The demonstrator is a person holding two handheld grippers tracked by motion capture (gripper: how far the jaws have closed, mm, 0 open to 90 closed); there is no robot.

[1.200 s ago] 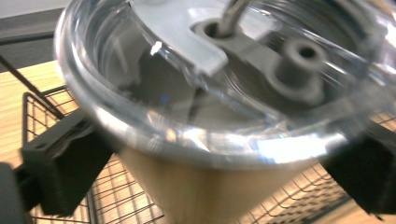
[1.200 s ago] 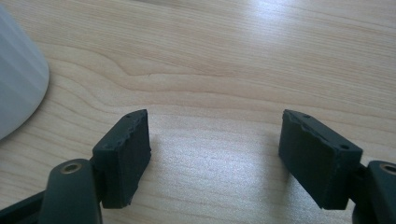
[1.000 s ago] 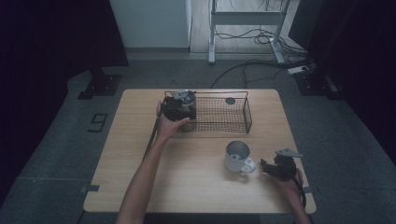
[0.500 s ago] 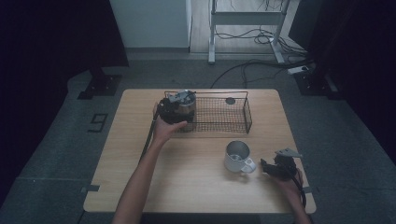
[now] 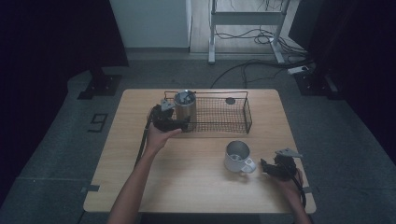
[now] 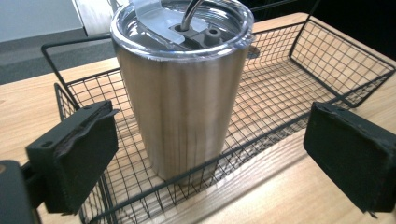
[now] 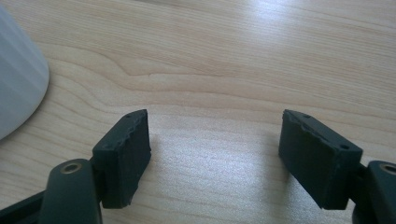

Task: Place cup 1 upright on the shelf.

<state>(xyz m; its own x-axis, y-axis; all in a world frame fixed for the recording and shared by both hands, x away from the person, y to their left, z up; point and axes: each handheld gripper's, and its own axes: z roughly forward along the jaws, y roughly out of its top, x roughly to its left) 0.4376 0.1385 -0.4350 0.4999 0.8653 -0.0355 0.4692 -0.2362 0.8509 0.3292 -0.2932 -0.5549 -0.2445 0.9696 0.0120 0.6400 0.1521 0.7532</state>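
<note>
Steel tumbler in wire basket, just beyond left tool

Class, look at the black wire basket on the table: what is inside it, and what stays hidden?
Inside the black wire basket a steel tumbler with a clear lid stands upright at its left end. A small dark round thing shows at the far side. The tumbler's contents are covered.
</note>
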